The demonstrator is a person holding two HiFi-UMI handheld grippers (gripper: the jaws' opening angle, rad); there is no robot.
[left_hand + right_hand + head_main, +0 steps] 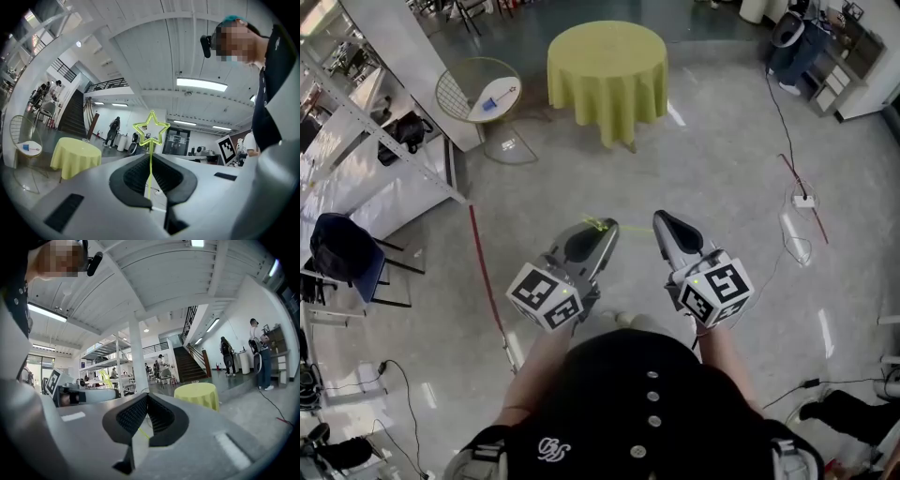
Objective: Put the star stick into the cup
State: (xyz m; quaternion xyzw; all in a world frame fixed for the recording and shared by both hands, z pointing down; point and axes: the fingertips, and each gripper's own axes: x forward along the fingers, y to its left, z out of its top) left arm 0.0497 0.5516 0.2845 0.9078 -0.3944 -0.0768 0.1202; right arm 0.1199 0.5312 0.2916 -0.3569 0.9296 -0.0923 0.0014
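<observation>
The star stick (150, 165) is a thin yellow-green wand with an outlined star on top. It stands upright between the pads of my left gripper (151, 158), which is shut on it. In the head view the star stick (598, 223) pokes out at the tip of the left gripper (605, 229), held level above the floor. My right gripper (661, 219) is held level beside it with its pads together and nothing in them; the right gripper (147, 397) faces the room. A small blue thing (490, 105), possibly the cup, sits on a white-topped wire side table (478, 89) far ahead to the left.
A round table with a yellow-green cloth (607, 66) stands ahead across the grey floor. A metal shelving rack (356, 122) and a dark blue chair (342, 248) are at the left. A red line (483, 272) runs along the floor; cables and a power strip (803, 200) lie at the right.
</observation>
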